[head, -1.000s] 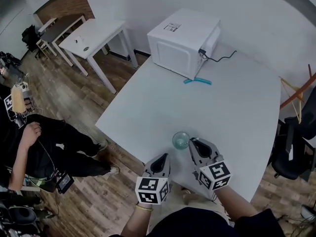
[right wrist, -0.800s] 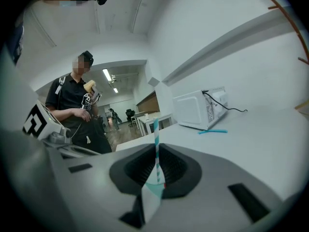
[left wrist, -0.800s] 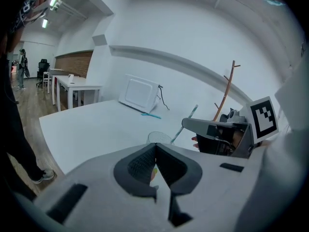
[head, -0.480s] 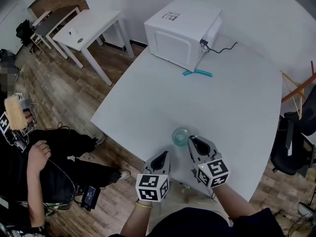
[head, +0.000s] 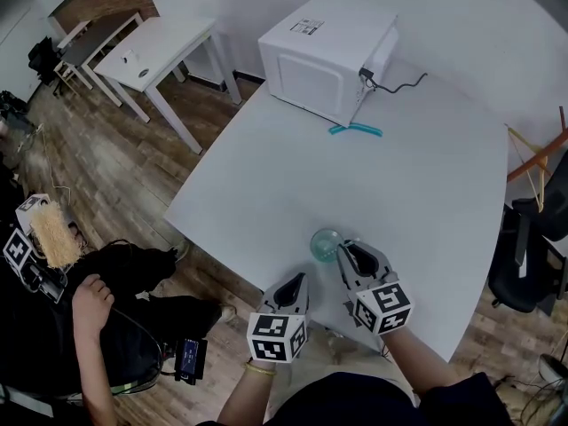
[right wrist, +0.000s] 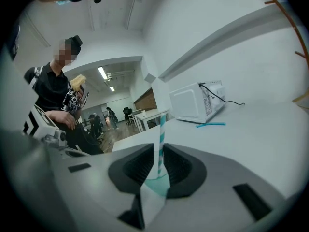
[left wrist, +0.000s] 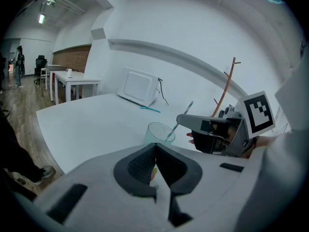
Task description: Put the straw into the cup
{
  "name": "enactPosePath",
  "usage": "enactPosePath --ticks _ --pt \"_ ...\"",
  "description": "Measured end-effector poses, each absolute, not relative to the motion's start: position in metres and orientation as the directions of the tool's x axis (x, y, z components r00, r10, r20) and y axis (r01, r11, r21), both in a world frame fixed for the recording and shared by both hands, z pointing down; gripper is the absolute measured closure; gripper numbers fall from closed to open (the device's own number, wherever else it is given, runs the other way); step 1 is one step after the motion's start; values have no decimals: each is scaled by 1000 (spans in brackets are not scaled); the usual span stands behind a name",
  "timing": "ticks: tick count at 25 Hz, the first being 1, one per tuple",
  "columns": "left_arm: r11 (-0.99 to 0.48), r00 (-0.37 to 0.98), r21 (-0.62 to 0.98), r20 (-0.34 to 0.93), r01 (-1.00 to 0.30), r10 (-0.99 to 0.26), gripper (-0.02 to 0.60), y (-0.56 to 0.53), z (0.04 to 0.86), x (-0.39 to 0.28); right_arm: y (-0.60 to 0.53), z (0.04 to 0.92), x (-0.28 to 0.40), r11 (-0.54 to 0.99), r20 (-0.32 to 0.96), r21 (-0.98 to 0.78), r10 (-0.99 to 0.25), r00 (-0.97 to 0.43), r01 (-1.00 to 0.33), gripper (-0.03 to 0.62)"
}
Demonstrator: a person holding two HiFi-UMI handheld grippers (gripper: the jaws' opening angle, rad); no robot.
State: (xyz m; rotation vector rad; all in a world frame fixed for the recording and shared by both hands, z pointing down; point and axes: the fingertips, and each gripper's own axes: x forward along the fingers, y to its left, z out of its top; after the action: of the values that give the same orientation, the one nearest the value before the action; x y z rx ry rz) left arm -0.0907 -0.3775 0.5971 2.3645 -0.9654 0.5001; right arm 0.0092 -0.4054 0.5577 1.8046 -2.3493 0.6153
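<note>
Near the front edge of the white desk (head: pixel 399 193) stands the clear cup (head: pixel 325 245), and our right hand-held gripper (head: pixel 347 250), clenched on the striped straw (right wrist: pixel 161 139), sits just beside its rim with the straw slanting down into the mouth, while our left hand-held gripper (head: pixel 299 279) hangs closed, empty, farther off.

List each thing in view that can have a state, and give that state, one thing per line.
straw: tilted, lower end inside the cup, held by the right gripper
cup: upright on the table
right gripper: fingers shut on the straw
left gripper: fingers together
microwave: door closed
teal straw: lying flat on the table by the microwave
</note>
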Motion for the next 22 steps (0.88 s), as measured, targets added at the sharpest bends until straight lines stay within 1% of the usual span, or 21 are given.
enactPosePath --ticks 1,3,5,8,22 --pt "-603 675 333 515 -725 -528 563 -377 597 -91 -405 559 9 206 336 -247 -898 -283 -947 547" --pt "-604 676 332 513 -725 -529 563 -377 596 -91 -404 563 9 201 353 -245 -893 -280 -948 404" --pt "-605 676 329 512 -725 -530 563 -376 595 -92 -403 566 9 196 367 -239 -889 -275 -951 373" --pt "-608 676 326 510 -724 -532 563 -374 594 -91 -400 567 10 193 372 -239 -887 -273 -952 363" --pt "-602 665 308 491 -736 -562 563 -363 579 -88 -380 550 6 211 343 -277 -890 -302 -937 364"
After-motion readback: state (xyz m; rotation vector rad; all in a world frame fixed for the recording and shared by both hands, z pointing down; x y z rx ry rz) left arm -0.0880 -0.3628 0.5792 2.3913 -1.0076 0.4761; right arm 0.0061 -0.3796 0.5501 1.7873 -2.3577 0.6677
